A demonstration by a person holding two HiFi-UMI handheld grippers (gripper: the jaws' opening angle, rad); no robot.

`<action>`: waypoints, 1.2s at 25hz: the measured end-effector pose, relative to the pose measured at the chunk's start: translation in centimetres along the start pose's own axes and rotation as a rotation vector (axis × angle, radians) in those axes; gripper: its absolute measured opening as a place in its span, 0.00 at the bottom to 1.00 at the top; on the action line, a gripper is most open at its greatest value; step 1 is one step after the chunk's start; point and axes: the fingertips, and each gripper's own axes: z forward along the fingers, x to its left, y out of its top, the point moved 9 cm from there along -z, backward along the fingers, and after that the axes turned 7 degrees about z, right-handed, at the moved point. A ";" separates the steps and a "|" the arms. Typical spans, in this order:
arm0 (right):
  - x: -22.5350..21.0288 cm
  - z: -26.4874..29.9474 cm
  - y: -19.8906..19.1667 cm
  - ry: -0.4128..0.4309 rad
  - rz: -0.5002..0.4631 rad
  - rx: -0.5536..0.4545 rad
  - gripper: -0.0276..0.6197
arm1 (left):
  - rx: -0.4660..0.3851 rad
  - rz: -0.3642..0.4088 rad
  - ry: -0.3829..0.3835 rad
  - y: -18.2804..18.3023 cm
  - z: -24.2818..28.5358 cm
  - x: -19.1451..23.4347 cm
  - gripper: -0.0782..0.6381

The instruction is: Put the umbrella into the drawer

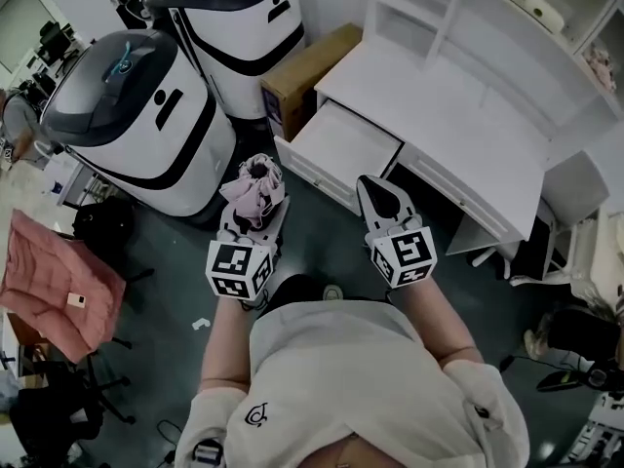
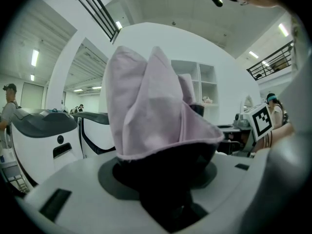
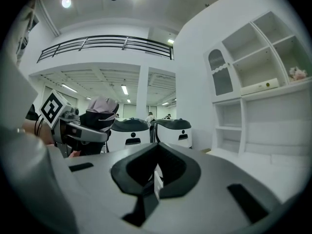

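A folded pink umbrella (image 1: 254, 187) with a dark handle end stands upright in my left gripper (image 1: 255, 213), whose jaws are shut on it. In the left gripper view the umbrella's pink fabric (image 2: 151, 106) fills the middle and hides the jaws' tips. My right gripper (image 1: 380, 195) is beside it on the right, shut with nothing in it; its dark pads meet (image 3: 155, 172). The white drawer (image 1: 343, 150) stands pulled open just ahead of both grippers, under the white desk (image 1: 458, 115). Nothing shows inside the drawer.
Two large white and grey machines (image 1: 136, 125) (image 1: 244, 27) stand to the left of the drawer. A cardboard box (image 1: 307, 76) sits between them and the desk. White shelves (image 3: 253, 82) rise above the desk. A pink cloth (image 1: 49, 281) lies on a chair at far left.
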 end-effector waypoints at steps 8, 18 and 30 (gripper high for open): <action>-4.6 7.7 0.2 -0.130 0.011 0.004 0.05 | 0.011 0.044 -0.145 1.6 11.1 6.5 0.42; -10.1 15.9 0.2 -0.433 0.097 -0.002 0.05 | 0.064 0.141 -0.449 3.4 27.0 13.5 0.42; -13.3 18.1 -2.9 -0.691 0.194 0.054 0.05 | 0.239 0.226 -0.768 -0.6 39.0 12.4 0.42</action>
